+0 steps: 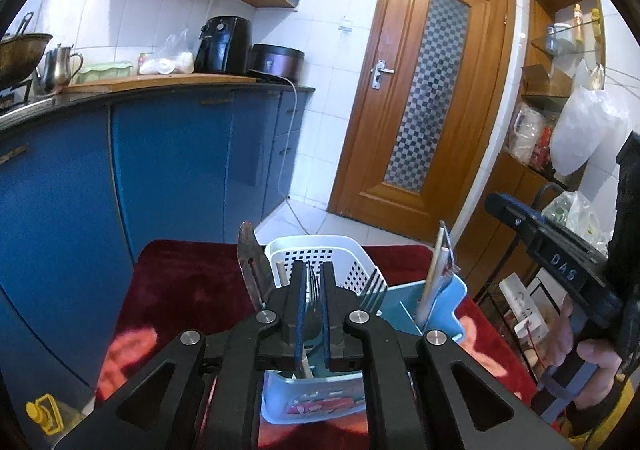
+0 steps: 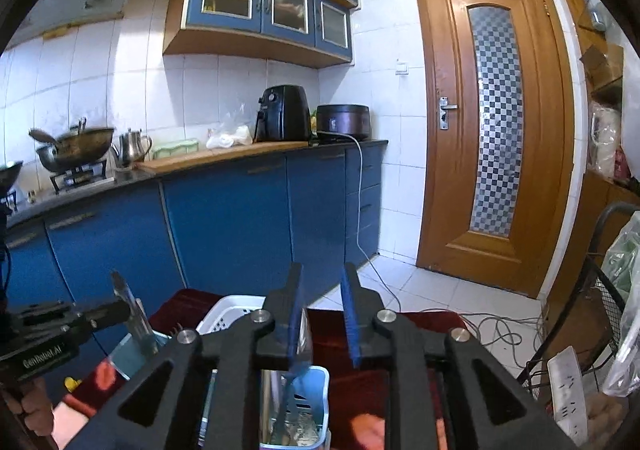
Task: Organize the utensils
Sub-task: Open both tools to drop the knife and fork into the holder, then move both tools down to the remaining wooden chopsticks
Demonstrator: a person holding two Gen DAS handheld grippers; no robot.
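In the left wrist view my left gripper [image 1: 313,270] stands over a light blue utensil holder [image 1: 280,402]. A metal fork [image 1: 314,290] stands tines up in the narrow gap between its jaws, handle down in the holder. Beside it are a white perforated basket [image 1: 320,250], a dark blade [image 1: 250,262], another fork [image 1: 374,288] and pale chopsticks [image 1: 434,270] in a blue divider [image 1: 448,298]. In the right wrist view my right gripper [image 2: 322,278] is open above the holder [image 2: 320,374]. A shiny utensil [image 2: 302,346] leans by its left pad, lower end in the holder.
A dark red cloth [image 1: 180,290] covers the table. Blue kitchen cabinets [image 1: 160,170] stand close on the left and a wooden door [image 1: 432,90] is behind. A power strip [image 2: 566,390] and a wire rack [image 2: 600,310] are at the right. A hand [image 1: 596,362] holds the right gripper.
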